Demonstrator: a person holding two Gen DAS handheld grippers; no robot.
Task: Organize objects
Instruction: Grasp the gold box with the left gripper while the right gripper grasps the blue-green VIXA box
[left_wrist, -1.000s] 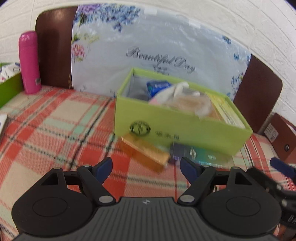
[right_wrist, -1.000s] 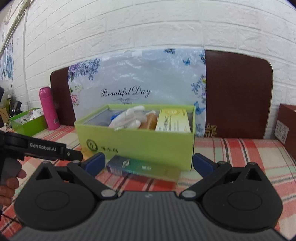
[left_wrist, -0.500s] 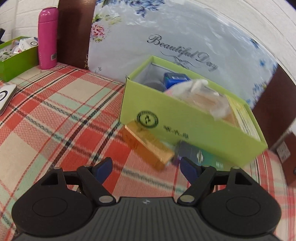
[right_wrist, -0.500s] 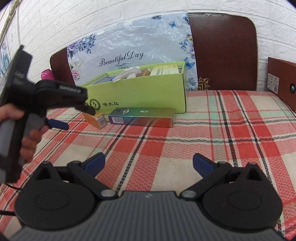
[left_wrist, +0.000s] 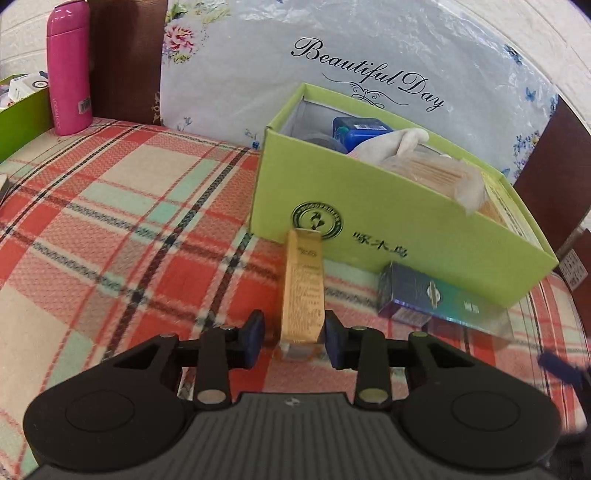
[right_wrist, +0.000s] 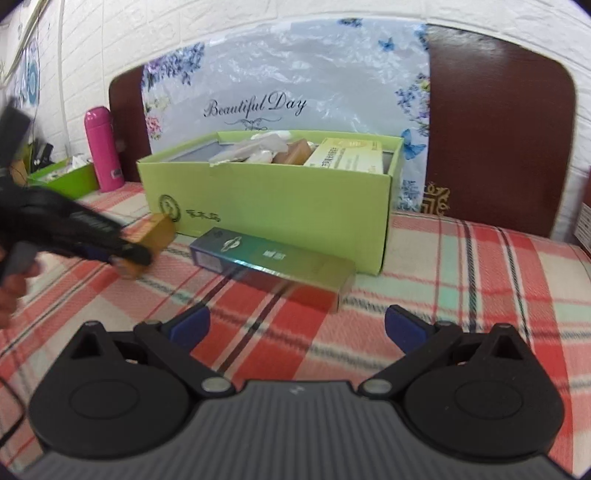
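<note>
**Gold carton lined up between my left jaws**

The gold carton lay on the plaid tablecloth, its far end touching the green box. Half a second before, my left gripper stood wide and short of it; its jaws had just been closing around the near end, one pad touching, the other a sliver off, so no firm hold yet. The carton's long axis ran straight away from me toward the box. My right gripper hung spread and empty near the teal carton.

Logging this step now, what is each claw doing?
Left claw: just been closing around the gold box; left pad not yet touching.
Right claw: open, empty.
</note>
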